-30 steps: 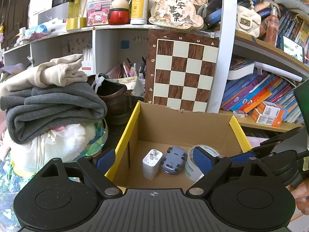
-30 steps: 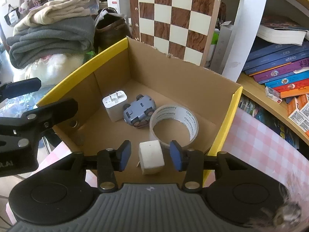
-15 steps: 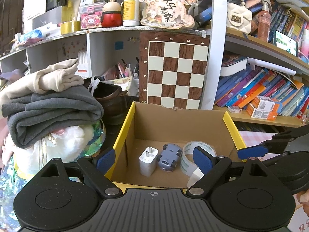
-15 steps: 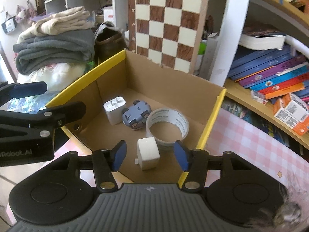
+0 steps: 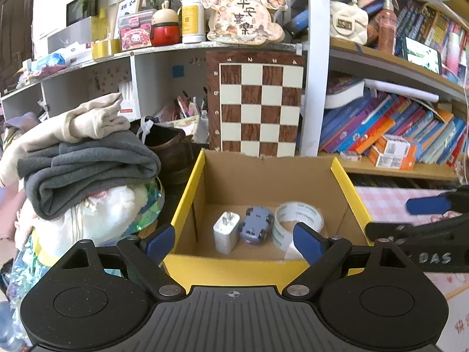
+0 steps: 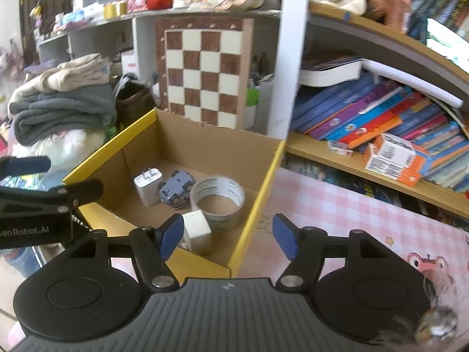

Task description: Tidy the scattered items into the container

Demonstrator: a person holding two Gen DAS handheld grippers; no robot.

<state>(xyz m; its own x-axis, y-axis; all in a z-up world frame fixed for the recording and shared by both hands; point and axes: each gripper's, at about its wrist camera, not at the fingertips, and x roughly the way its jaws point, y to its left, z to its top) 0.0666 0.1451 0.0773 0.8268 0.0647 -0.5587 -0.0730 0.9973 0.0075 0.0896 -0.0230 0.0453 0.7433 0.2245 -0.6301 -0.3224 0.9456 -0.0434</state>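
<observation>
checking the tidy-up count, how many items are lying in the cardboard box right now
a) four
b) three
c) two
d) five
a: the right wrist view shows four things on the floor of the cardboard box: the white charger plug, the blue toy car, the tape roll and the white cube; both grippers, left and right, are open and empty.

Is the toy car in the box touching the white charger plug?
Cannot tell. In the right wrist view the toy car sits tight beside the charger plug with no clear gap, but shadow hides the contact line; the left wrist view shows no more.
</observation>
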